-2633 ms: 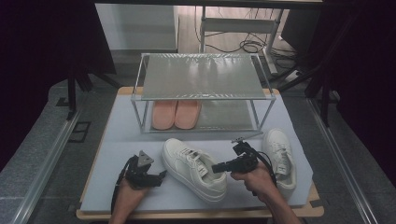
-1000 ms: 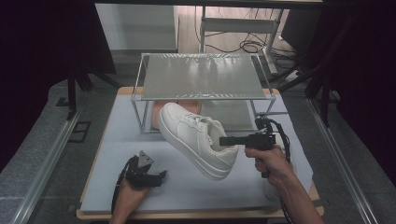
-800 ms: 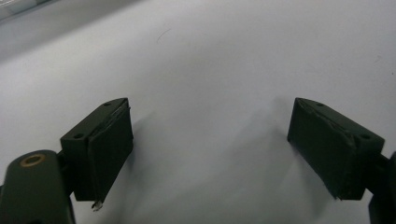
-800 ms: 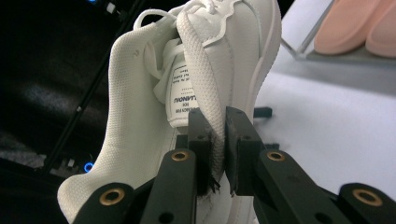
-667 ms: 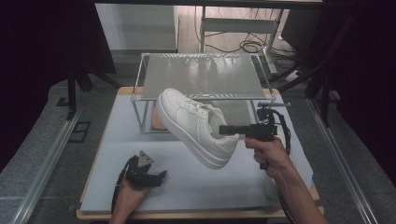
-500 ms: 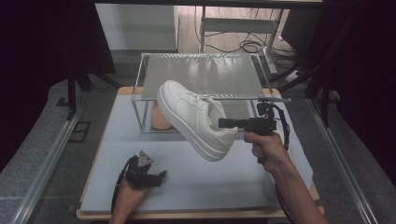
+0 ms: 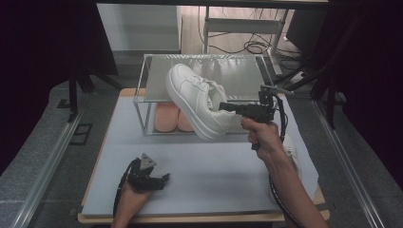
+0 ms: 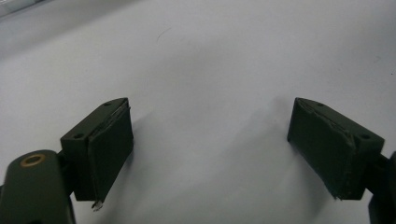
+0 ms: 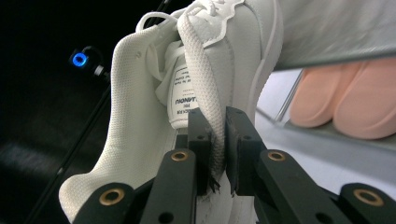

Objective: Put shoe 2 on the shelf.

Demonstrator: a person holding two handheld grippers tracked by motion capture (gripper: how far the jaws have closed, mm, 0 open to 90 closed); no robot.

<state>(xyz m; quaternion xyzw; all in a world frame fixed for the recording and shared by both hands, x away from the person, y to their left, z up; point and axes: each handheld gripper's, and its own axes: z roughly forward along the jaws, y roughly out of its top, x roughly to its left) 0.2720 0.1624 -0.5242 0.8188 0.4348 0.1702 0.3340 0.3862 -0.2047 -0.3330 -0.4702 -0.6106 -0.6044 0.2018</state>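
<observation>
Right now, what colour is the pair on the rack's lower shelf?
Peach-pink. The pair shows best in the right gripper view, under the rack's top shelf.

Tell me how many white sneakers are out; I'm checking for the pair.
2: one white sneaker held by the right gripper over the rack; the other sneaker on the table, partly hidden behind the forearm.

We see even overhead light on the pale mat point(image 7: 214, 166), dark surroundings, glare on the metal shelf point(image 7: 237, 71), and soft blur in close-ups.

A small printed label inside the white sneaker point(image 9: 205, 79) is too blurred to read.
</observation>
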